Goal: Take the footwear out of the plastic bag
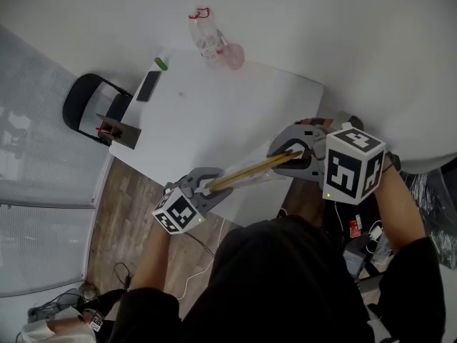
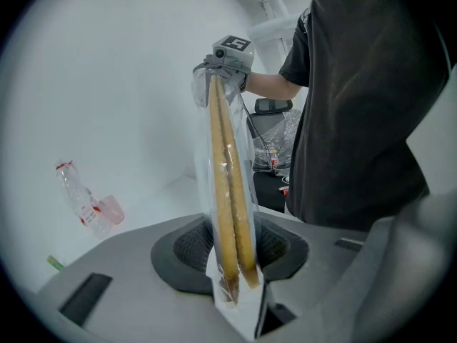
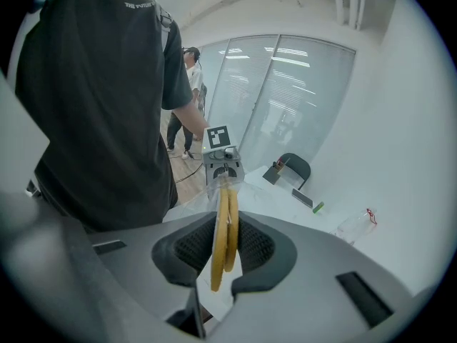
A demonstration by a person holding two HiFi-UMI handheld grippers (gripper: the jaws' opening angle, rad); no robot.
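A pair of flat tan slippers (image 1: 253, 170) in a clear plastic bag (image 2: 248, 156) hangs stretched between my two grippers, above the near edge of the white table (image 1: 214, 113). My left gripper (image 1: 207, 186) is shut on one end of the bag, with the slipper tips (image 2: 228, 263) and a white card pinched inside it. My right gripper (image 1: 294, 154) is shut on the opposite end of the slippers (image 3: 223, 234), whose edges stick out between its pads. In the left gripper view the right gripper (image 2: 227, 73) shows at the far end of the bag.
On the table's far side lie a clear bottle (image 1: 205, 38), a pink cup (image 1: 233, 56), a black phone (image 1: 148, 86) and a small green item (image 1: 161, 63). A black chair (image 1: 93, 102) stands at the left. Another person (image 3: 187, 98) stands by the glass wall.
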